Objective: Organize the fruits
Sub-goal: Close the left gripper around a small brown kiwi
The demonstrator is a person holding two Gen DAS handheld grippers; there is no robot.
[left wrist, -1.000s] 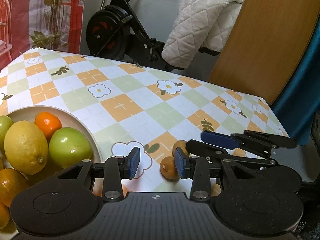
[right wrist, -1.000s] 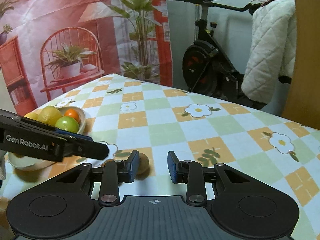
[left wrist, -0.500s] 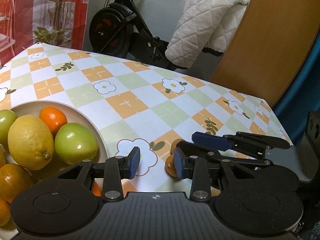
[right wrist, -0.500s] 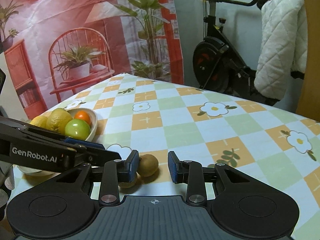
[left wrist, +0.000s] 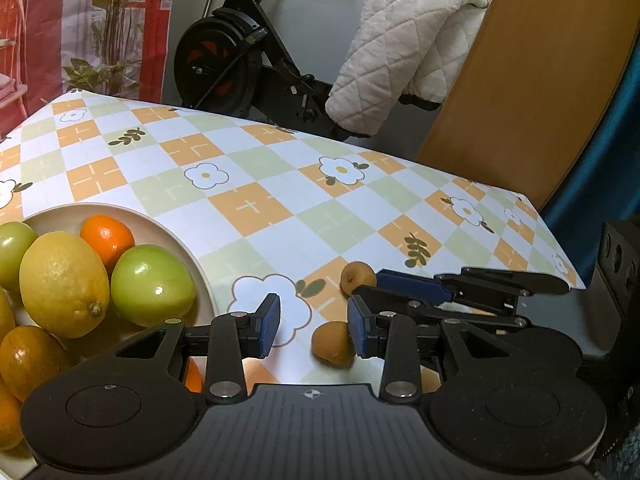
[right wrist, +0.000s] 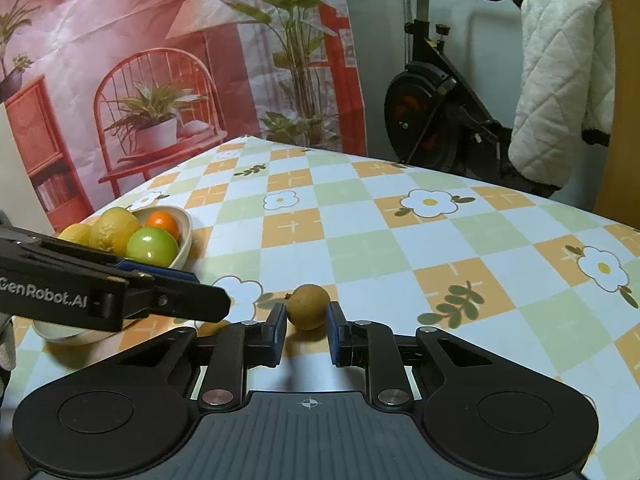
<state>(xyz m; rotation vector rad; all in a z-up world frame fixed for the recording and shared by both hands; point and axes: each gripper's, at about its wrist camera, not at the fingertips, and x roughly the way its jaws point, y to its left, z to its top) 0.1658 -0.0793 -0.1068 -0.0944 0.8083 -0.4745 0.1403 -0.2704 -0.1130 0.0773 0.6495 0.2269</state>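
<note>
A small brown fruit (right wrist: 308,306) lies on the tabletop (right wrist: 400,248), on its checked cloth with white flowers, right at the tips of the right hand-held gripper (right wrist: 307,320). The two blue pads stand on either side of it with narrow gaps showing, and the jaws are closing; whether either pad already touches the skin cannot be told.

A second brown fruit (left wrist: 333,342) lies just to the left of the first. In the left wrist view it sits against the outer side of one finger (left wrist: 360,334) of the left hand-held gripper (left wrist: 314,326), not between the pads. That gripper's jaws stand a little apart with only the flowered cloth between them.

The two grippers crowd the same spot: the left one reaches across in front of the right wrist camera as a dark bar with white lettering, its tip just beside the right gripper's left finger, and it hides most of the second fruit from that view.

Further left, near the table edge, stands a cream bowl (left wrist: 172,240). It holds a lemon (left wrist: 64,284), a green fruit (left wrist: 152,286) and a small orange fruit (left wrist: 107,238), with more yellow and orange fruit partly cut off at the frame edge.

Beyond the far edge of the tabletop are a black exercise bike (right wrist: 432,108) with a white quilted jacket (right wrist: 560,80) draped over it, a printed backdrop of red furniture and plants (right wrist: 160,80), and a wooden panel (left wrist: 520,80).
</note>
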